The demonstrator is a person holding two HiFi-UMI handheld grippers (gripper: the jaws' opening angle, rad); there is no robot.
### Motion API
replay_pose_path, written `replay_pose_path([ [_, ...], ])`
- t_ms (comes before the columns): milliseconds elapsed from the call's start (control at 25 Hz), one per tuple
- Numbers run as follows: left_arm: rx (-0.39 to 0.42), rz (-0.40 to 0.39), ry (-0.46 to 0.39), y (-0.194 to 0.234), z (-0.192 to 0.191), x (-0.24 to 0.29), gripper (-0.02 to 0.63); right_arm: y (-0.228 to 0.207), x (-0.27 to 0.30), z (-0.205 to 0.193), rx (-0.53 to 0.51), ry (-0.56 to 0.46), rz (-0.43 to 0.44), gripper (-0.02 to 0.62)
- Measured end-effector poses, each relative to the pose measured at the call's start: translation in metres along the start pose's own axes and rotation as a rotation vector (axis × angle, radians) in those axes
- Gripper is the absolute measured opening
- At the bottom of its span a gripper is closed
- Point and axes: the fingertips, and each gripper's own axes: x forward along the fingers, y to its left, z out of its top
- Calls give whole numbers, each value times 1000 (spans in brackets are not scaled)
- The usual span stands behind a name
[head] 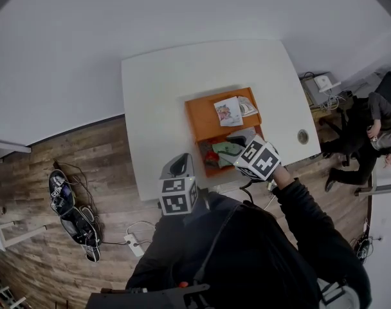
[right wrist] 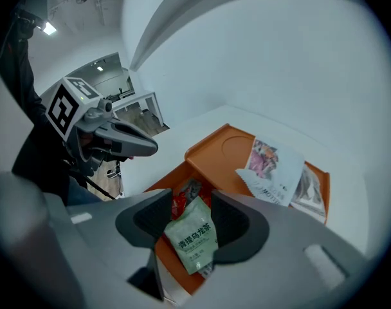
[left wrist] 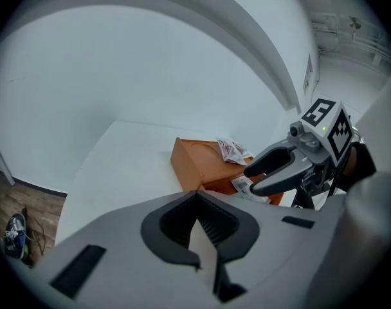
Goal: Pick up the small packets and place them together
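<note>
The table (head: 163,89), upper centre of the head view, is smooth, matt white. The orange tray (head: 199,118) on it looks like smooth plastic with a faint sheen. The green packet (right wrist: 192,234) is soft, slightly glossy film, and the white packet (right wrist: 269,166) at centre right is crinkled printed film. The left gripper (left wrist: 197,198) and right gripper (right wrist: 186,195) are matt grey plastic with ribbed black pads (left wrist: 216,223). The floor (head: 73,153) at lower left is grained wood plank.
</note>
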Motion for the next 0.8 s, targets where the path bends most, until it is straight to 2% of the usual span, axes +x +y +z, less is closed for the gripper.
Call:
replay_pose_path([
  [240, -6, 2, 2, 2, -2, 0, -2, 17, 37, -16, 4, 67, 57, 181],
  [600, -16, 9, 4, 5, -5, -1, -2, 21, 63, -31, -14, 140, 54, 174],
  [680, -18, 13, 2, 6, -4, -1, -2, 20, 68, -40, -37, 168, 37, 115],
  [720, -19, 14, 2, 7, -4, -2, -2, 21, 68, -42, -49, 184, 30, 61],
  [800, -19, 13, -1, 7, -4, -2, -2, 24, 66, -43, -55, 204, 36, 55],
])
